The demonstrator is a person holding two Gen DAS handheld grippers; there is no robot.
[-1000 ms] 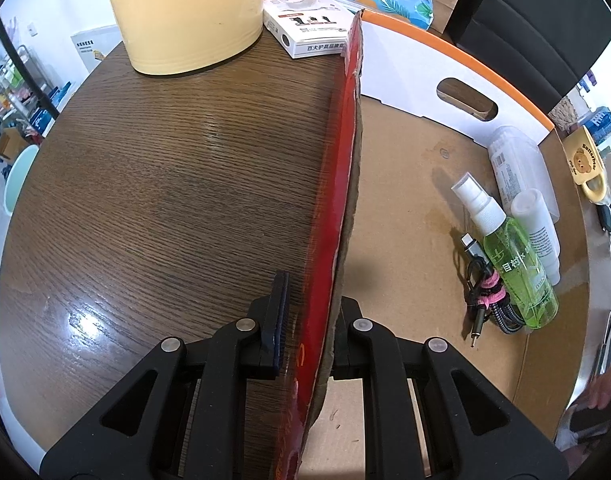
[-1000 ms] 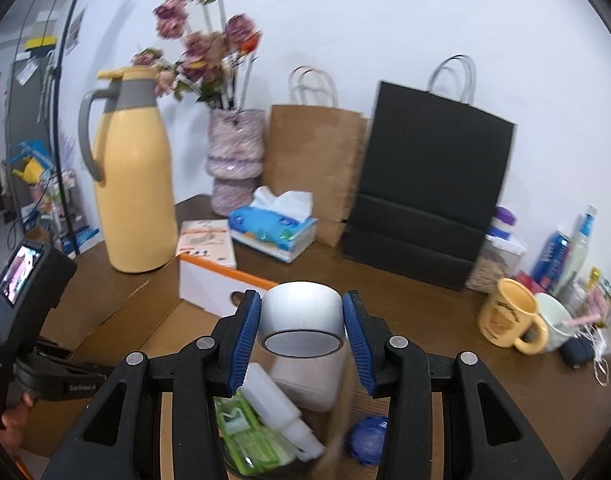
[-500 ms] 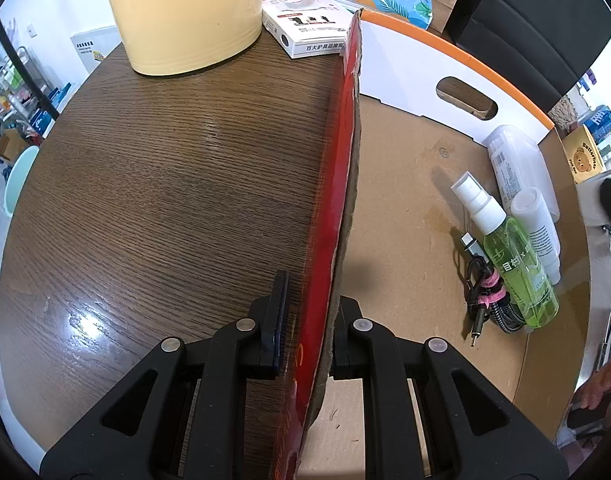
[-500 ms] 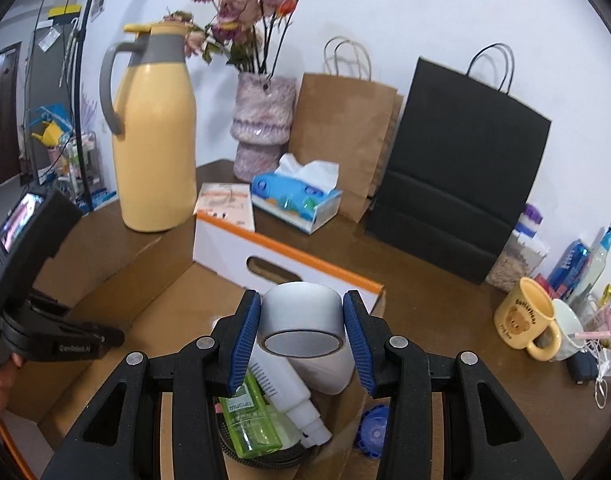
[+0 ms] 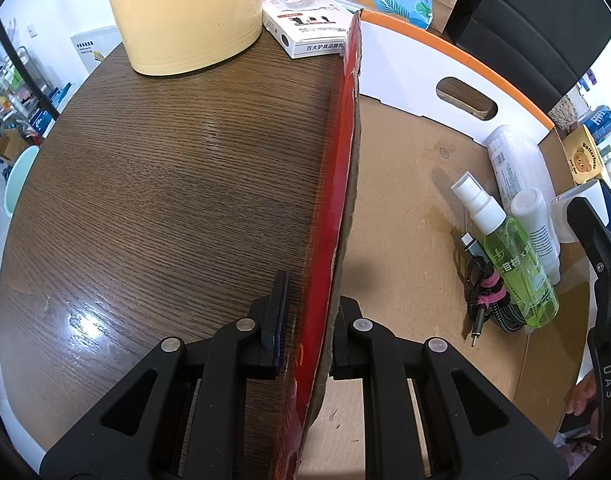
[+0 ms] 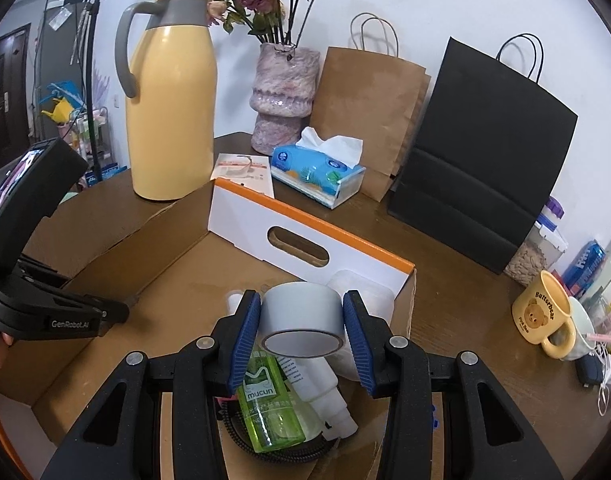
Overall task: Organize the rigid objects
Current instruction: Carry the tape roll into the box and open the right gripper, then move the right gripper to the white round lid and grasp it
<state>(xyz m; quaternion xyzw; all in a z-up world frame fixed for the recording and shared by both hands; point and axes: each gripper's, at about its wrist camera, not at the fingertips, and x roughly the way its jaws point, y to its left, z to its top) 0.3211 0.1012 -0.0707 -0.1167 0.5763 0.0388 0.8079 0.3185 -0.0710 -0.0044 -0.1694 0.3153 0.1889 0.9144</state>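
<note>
Jaws: my left gripper [image 5: 305, 332] clamps the cardboard box [image 5: 405, 216] wall; right gripper [image 6: 301, 334] pinches a grey tape roll [image 6: 301, 320] above the box. Tape hides the green spray bottle [image 6: 271, 404] top; I read "mucun". Mug [image 6: 543, 316] reads "Butterbear".

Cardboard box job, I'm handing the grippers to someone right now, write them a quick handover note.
Left gripper: shut on the cardboard box's side flap, steadying the box.
Right gripper: shut on a roll of grey tape, held above the box's near corner.
Already in the box: green spray bottle, white bottle, clear plastic case, bundled cable.
Left: set the tape in the box. The yellow bear mug and other small items sit outside on the table.
</note>
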